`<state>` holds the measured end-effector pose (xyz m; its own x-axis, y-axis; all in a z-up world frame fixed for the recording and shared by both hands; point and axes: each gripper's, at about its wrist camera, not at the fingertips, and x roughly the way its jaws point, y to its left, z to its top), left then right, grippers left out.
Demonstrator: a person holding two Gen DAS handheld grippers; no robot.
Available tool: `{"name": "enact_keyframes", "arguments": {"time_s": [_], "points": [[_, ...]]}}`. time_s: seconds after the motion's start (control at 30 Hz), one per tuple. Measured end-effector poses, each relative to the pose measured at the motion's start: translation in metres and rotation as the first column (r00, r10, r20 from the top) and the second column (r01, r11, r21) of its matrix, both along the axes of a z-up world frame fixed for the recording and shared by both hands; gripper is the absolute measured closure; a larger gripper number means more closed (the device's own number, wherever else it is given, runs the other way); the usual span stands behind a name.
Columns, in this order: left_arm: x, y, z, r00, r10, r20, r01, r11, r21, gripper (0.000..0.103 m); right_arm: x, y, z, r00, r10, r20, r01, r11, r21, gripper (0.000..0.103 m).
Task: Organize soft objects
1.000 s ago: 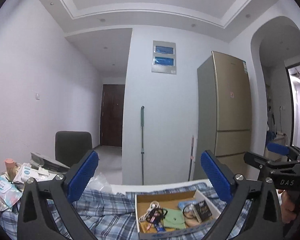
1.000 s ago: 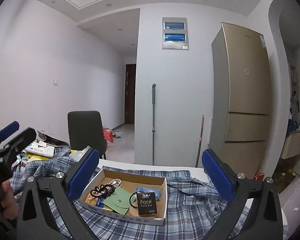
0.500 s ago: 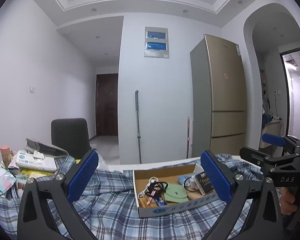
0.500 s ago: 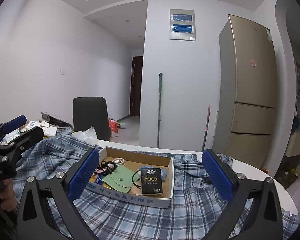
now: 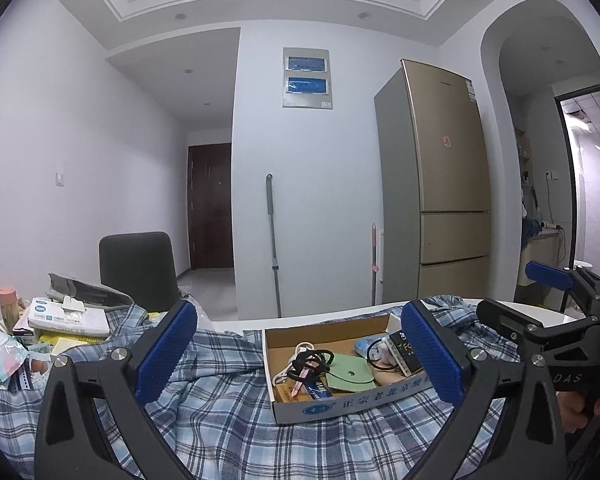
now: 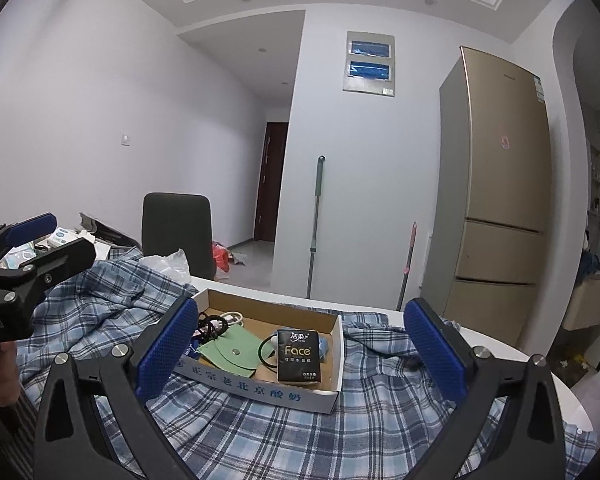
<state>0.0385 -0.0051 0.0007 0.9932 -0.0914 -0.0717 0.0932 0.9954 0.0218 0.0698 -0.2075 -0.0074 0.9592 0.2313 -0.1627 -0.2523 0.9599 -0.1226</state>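
A blue plaid shirt point(image 5: 228, 412) lies spread over the white table; it also shows in the right wrist view point(image 6: 380, 412). On it stands a shallow cardboard box point(image 5: 340, 402) point(image 6: 256, 386) holding a green pouch point(image 6: 232, 354), a black Face tissue pack point(image 6: 298, 356), black hair ties and cables. My left gripper point(image 5: 298, 354) is open and empty, just in front of the box. My right gripper point(image 6: 300, 352) is open and empty, held before the box from the right side. Each gripper shows at the edge of the other's view.
Tissue packs, wipes and papers point(image 5: 60, 320) are piled at the table's left end. A dark chair point(image 6: 176, 228) stands behind the table. A gold fridge point(image 6: 500, 200) and a mop point(image 6: 316, 220) stand against the far wall. The table's round edge point(image 6: 556, 376) is at the right.
Both cameras have tilted down and come closer to the table. The box and shirt now sit higher and larger in both views. Both grippers stay open.
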Motion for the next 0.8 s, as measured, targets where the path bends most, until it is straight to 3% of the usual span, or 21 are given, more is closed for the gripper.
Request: {"name": "enact_keyframes", "arguments": {"time_s": [0.8], "points": [[0.0031, 0.0012, -0.0011, 1.0, 0.024, -0.009, -0.024, 1.0, 0.002, 0.0, 0.001, -0.0053, 0.0001, 1.0, -0.014, -0.01, 0.014, 0.999, 0.029, 0.0]]}}
